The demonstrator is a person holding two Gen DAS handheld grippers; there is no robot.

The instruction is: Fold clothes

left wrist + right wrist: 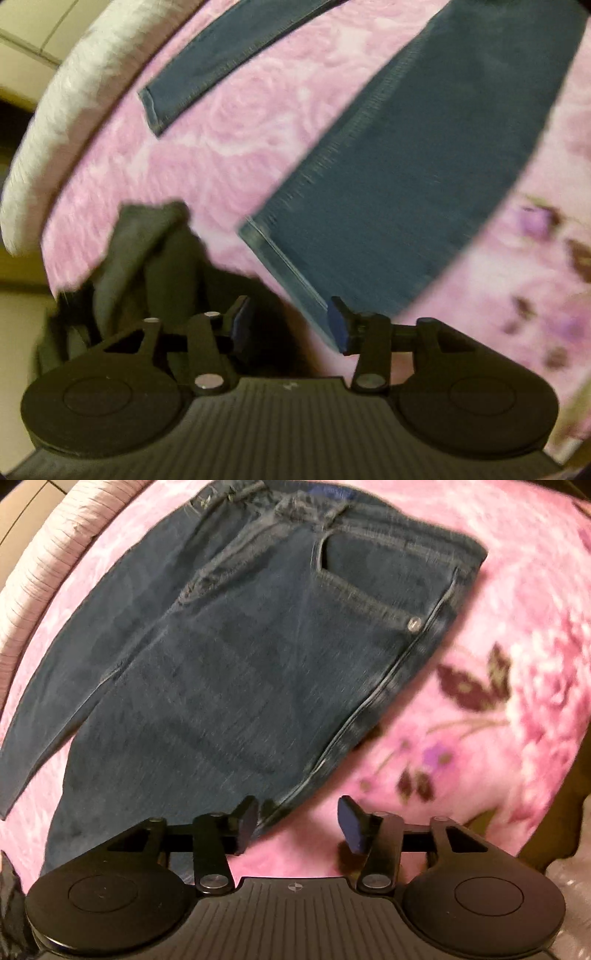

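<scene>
Jeans (pixel 229 657) lie flat on pink floral blanket (pixel 498 602), legs spread apart. Left gripper (pixel 291 325) and right gripper (pixel 299 823) hover above, fingers apart, nothing held; each sits over a leg edge.

**Dark denim on pink roses**

My jeans (pixel 229 657) are dark blue denim with paler stitching and a silver rivet (pixel 413 623). The blanket (pixel 480 590) beneath is pink, patterned with pale roses, maroon leaves and small purple blooms. Both my tools are black with blue pads (pixel 341 325). The bed's edge (pixel 62 110) is whitish.
</scene>
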